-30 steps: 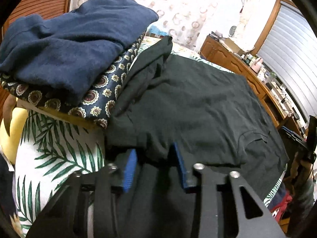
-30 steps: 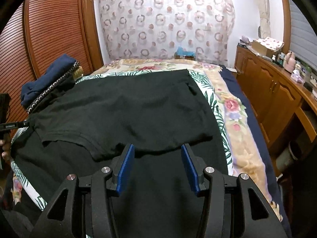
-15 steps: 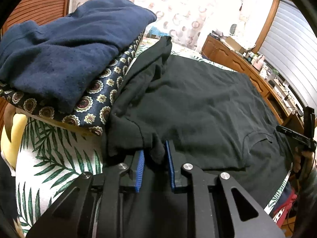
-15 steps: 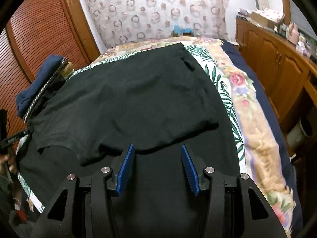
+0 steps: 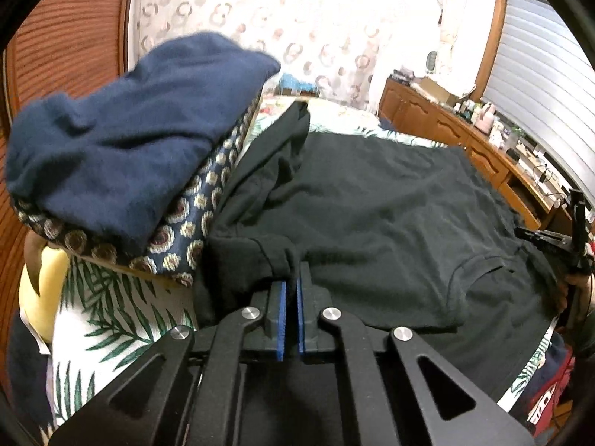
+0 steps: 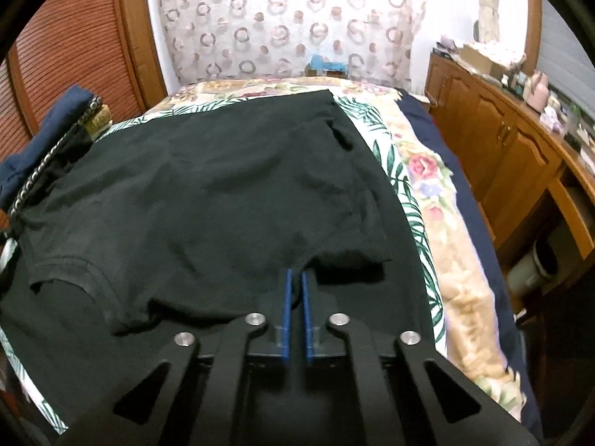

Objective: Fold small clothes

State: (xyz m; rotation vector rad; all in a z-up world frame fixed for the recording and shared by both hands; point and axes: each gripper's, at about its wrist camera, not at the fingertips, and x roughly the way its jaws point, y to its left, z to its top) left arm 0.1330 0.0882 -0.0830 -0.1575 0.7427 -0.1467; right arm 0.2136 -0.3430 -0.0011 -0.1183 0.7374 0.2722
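Observation:
A black T-shirt (image 5: 372, 208) lies spread across the bed, on top of another dark cloth. My left gripper (image 5: 290, 282) is shut on the shirt's near left edge, by a bunched sleeve. In the right wrist view the same shirt (image 6: 208, 186) fills the bed's middle. My right gripper (image 6: 295, 273) is shut on the shirt's near edge, which is pinched up between the blue pads. The right gripper also shows at the far right of the left wrist view (image 5: 572, 238).
A navy towel (image 5: 122, 130) sits on a patterned cushion (image 5: 186, 223) at the left. The bedspread (image 6: 420, 193) has leaf and flower prints. A wooden cabinet (image 6: 520, 156) with clutter runs along the right. A wooden louvred door (image 6: 74, 55) stands at the left.
Both grippers have closed from open onto the shirt's near edge. The left closed first and has lifted the sleeve fold slightly; the right closed within the last half second.

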